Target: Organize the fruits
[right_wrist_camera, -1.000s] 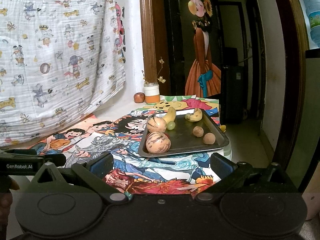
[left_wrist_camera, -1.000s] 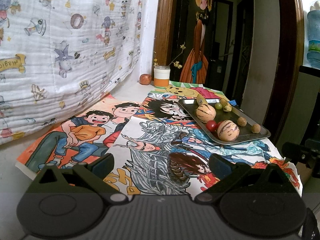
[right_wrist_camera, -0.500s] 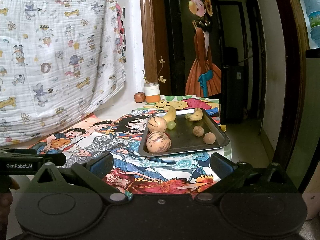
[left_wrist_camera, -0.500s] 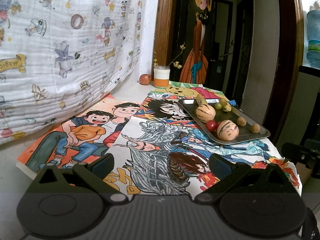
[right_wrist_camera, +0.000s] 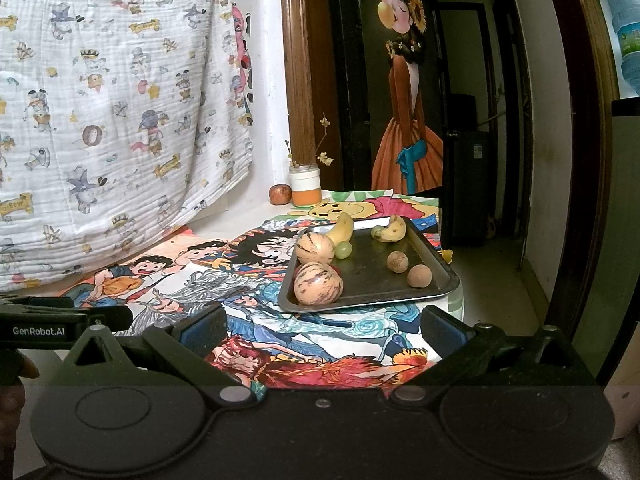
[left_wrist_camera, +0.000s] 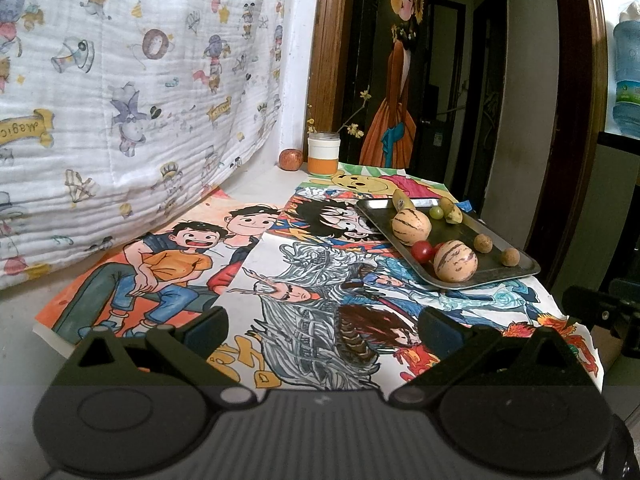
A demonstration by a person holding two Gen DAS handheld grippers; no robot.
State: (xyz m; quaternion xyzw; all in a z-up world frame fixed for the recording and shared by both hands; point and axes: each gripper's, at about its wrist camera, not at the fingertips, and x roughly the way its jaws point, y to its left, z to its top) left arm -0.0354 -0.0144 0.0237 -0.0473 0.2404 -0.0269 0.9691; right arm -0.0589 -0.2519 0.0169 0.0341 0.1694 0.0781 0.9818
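A dark metal tray [left_wrist_camera: 516,276] [right_wrist_camera: 436,248] lies on the table's right side. It holds two striped melons [left_wrist_camera: 455,261] [right_wrist_camera: 318,283], two small bananas [right_wrist_camera: 390,229], a green grape [right_wrist_camera: 343,249], a red tomato [left_wrist_camera: 422,251] and two brown round fruits [right_wrist_camera: 419,276]. A red apple [left_wrist_camera: 290,159] [right_wrist_camera: 280,194] sits at the back by the wall. My left gripper [left_wrist_camera: 322,330] is open and empty over the front of the table. My right gripper [right_wrist_camera: 322,328] is open and empty just in front of the tray.
Colourful cartoon posters [left_wrist_camera: 176,264] cover the table. A white and orange jar [left_wrist_camera: 323,157] with twigs stands next to the apple. A printed cloth [left_wrist_camera: 120,100] hangs along the left. A doorway and the table's right edge lie beyond the tray.
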